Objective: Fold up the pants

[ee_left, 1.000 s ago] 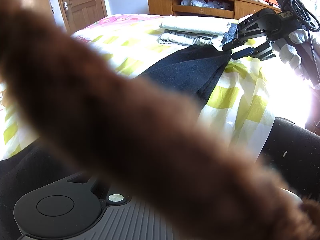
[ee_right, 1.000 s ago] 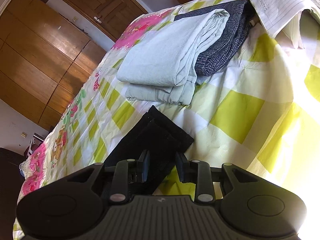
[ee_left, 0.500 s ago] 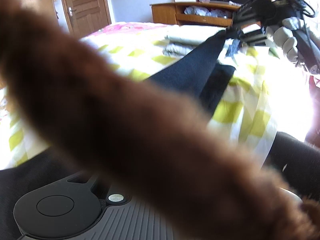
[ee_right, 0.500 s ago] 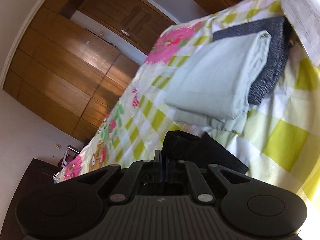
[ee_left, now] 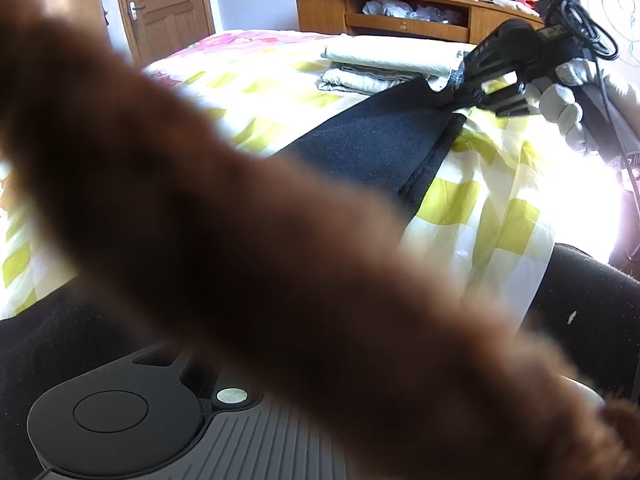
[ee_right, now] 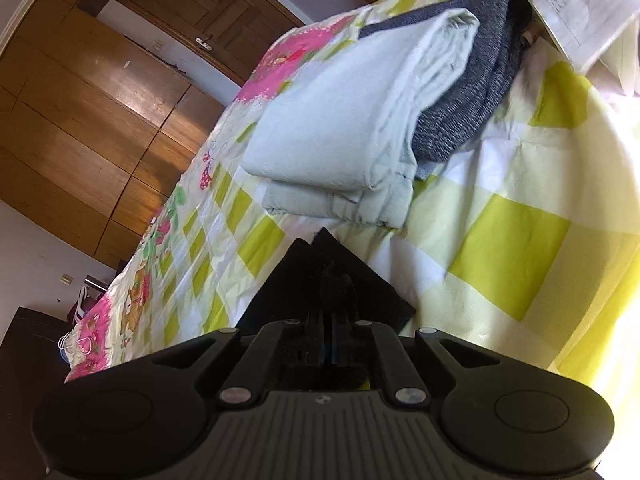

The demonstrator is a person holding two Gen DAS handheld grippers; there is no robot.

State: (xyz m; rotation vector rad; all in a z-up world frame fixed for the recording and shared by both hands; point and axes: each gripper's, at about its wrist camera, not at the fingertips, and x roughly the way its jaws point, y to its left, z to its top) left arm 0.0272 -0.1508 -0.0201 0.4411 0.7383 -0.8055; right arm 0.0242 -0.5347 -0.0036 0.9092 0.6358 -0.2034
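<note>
Black pants [ee_left: 380, 140] lie stretched across the yellow-checked bedsheet [ee_left: 480, 208]. My right gripper [ee_right: 330, 312] is shut on the far end of the pants [ee_right: 320, 276] and holds that end a little above the sheet; it also shows in the left wrist view [ee_left: 456, 98], held by a white-gloved hand. A blurred brown furry sleeve [ee_left: 240, 240] crosses the left wrist view and hides the left gripper's fingers, so its state is unclear.
A stack of folded pale green and grey clothes [ee_right: 360, 120] lies just beyond the pants' end. Lined paper [ee_right: 572, 4] lies at the bed's far corner. A wooden cabinet [ee_left: 400, 12] and a door [ee_left: 160, 4] stand behind the bed.
My right gripper closed on the pants' end and lifted it, then lowered it a little. The left view stayed blocked by the brown sleeve.
</note>
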